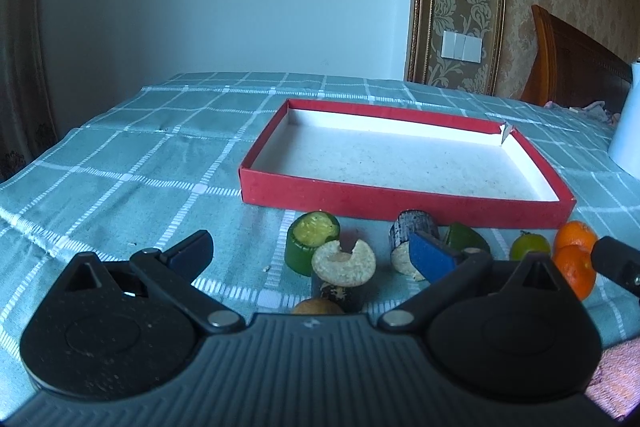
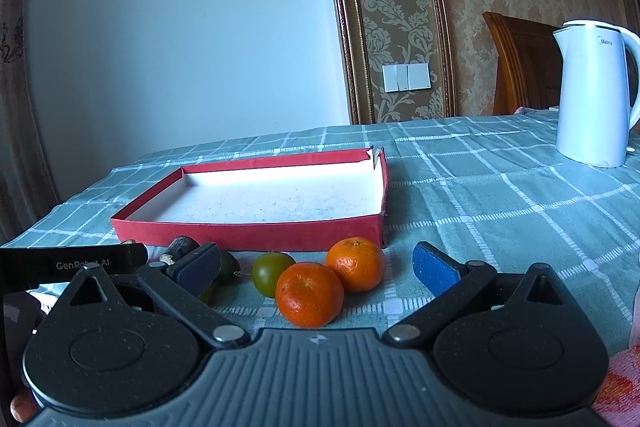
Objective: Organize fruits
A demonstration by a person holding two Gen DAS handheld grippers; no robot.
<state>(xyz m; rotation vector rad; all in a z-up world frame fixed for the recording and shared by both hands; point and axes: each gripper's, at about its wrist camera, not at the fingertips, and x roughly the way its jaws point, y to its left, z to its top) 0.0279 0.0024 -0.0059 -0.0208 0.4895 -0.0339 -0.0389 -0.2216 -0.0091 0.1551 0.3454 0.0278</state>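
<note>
A shallow red box (image 1: 400, 203) with a white inside lies empty on the checked cloth; it also shows in the right wrist view (image 2: 248, 231). In front of it lie a green cucumber piece (image 1: 310, 241), a pale round slice (image 1: 344, 263), a dark sugarcane piece (image 1: 412, 231), a small green citrus (image 1: 528, 245) and two oranges (image 1: 574, 259). My left gripper (image 1: 316, 259) is open over the cut pieces. My right gripper (image 2: 316, 267) is open around the two oranges (image 2: 332, 279) and a green citrus (image 2: 272, 273), holding nothing.
A white electric kettle (image 2: 596, 95) stands at the back right of the table. A wooden chair back (image 2: 520, 63) is behind it. The table's left edge meets a curtain (image 1: 20, 67). A pink cloth (image 2: 616, 387) lies at the near right.
</note>
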